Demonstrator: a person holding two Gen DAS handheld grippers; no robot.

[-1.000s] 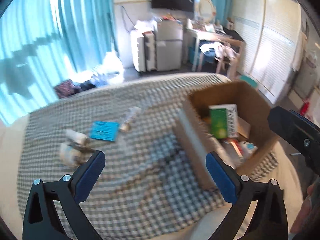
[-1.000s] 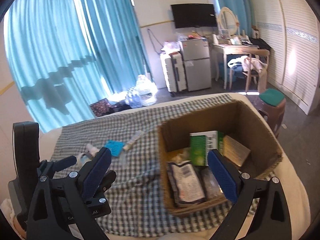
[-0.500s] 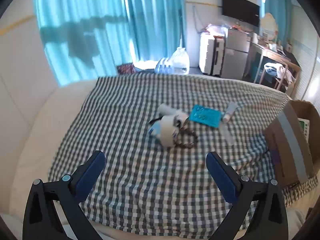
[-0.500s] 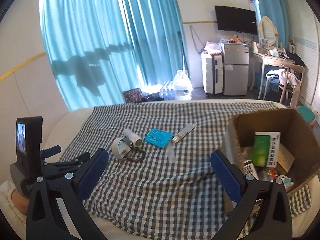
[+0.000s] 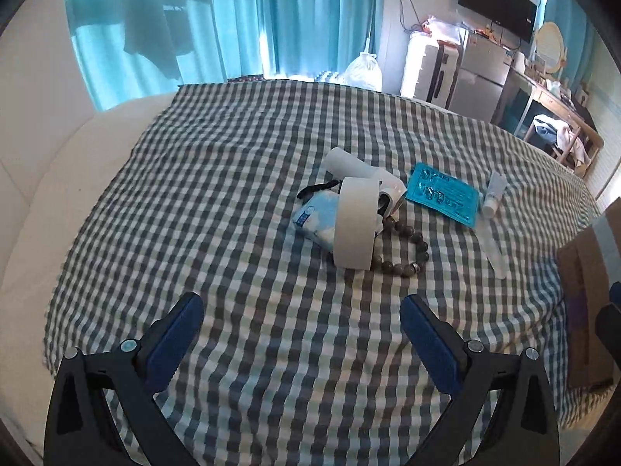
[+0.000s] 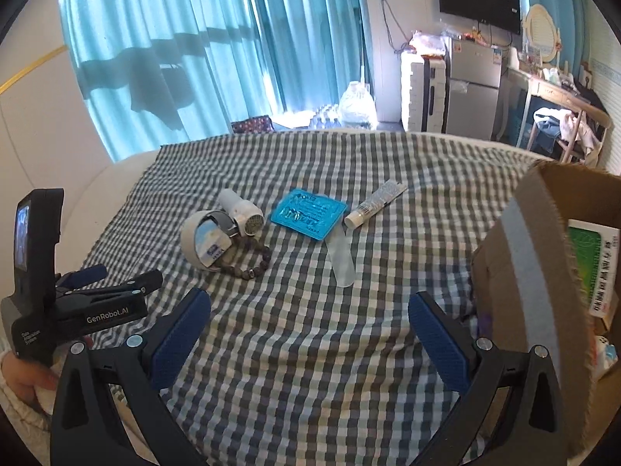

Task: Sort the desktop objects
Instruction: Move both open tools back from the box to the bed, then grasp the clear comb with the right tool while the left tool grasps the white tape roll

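On the checked cloth (image 5: 240, 178) lies a cluster: a white tape roll (image 5: 357, 227) standing on edge, a light-blue tissue pack (image 5: 316, 215), a white cylinder-shaped device (image 5: 365, 174) and a dark bead bracelet (image 5: 405, 248). To its right lie a blue packet (image 5: 442, 194), a small white tube (image 5: 493, 196) and a clear tube (image 6: 341, 254). My left gripper (image 5: 300, 334) is open, hovering short of the cluster. My right gripper (image 6: 308, 328) is open and empty, between the cluster (image 6: 223, 233) and the cardboard box (image 6: 543, 272).
The cardboard box at the right holds a green-and-white carton (image 6: 594, 268) and other items. The left gripper's body (image 6: 73, 306) and a hand (image 6: 23, 380) show at the left of the right wrist view. Beyond the bed are blue curtains (image 6: 217, 46), a fridge and a desk.
Both grippers swung left away from the box and dropped lower toward the cloth. The cluster of objects now sits nearer and more central. The right jaws look slightly wider than a second ago.
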